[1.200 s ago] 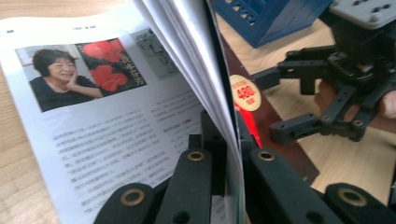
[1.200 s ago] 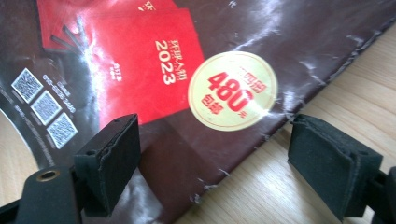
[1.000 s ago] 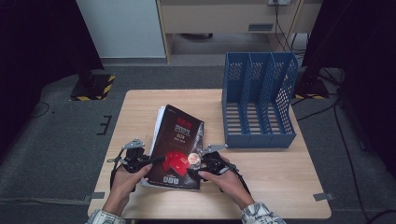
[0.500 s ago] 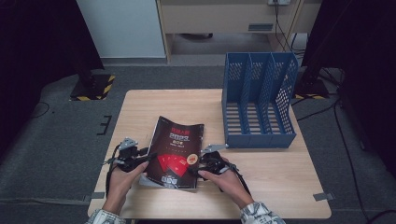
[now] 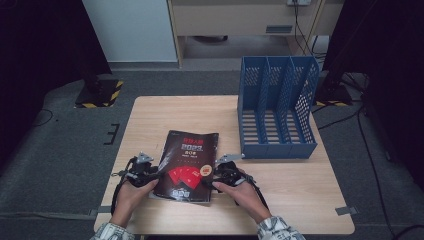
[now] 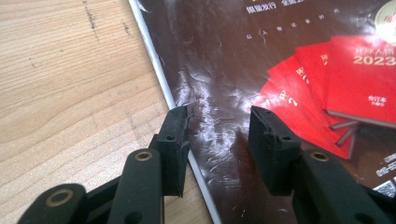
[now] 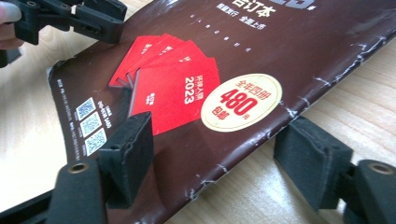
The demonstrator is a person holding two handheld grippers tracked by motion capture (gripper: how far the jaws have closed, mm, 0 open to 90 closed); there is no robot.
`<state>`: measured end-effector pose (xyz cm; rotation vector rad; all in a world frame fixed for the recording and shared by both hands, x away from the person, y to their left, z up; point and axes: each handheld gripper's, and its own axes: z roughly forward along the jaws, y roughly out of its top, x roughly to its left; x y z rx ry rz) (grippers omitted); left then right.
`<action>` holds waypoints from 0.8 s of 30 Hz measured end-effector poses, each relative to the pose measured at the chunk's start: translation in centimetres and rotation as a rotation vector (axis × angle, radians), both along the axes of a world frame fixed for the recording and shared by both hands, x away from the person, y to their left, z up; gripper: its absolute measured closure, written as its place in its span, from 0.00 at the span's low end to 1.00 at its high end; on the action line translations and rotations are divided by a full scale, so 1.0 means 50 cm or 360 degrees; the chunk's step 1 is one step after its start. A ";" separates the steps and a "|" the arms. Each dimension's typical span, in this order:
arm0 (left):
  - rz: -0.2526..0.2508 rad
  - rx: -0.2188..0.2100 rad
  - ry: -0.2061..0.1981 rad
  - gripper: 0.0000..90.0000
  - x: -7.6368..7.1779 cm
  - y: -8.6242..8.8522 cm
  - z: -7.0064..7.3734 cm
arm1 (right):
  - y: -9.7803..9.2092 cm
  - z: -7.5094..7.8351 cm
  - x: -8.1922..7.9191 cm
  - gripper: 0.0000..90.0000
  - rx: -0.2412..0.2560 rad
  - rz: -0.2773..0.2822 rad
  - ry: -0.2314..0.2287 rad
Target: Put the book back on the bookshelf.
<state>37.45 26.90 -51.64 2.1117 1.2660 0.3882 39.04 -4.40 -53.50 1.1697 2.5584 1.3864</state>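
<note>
Lying flat (table-top), magazine [image 5: 189, 163] between both tongs.

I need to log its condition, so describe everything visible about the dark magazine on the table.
The magazine lies flat, cover up, on the wooden table, near its front edge and left of the blue file rack. Its glossy dark brown cover shows fanned red booklets marked 2023, a cream round sticker reading 480, and QR codes. White creases mark the edges. The open left gripper straddles its left edge; the open right gripper straddles its slightly lifted right edge.
</note>
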 end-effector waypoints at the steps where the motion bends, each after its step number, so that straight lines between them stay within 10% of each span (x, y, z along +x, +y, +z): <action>1: 0.0000 0.0007 -0.0001 0.65 0.000 -0.001 0.000 | 0.001 0.000 0.001 0.33 -0.0002 0.0000 -0.0009; 24: -0.0017 0.0003 -0.0003 0.64 -0.004 -0.007 -0.001 | 0.054 0.026 0.054 0.43 -0.0075 0.0003 0.0020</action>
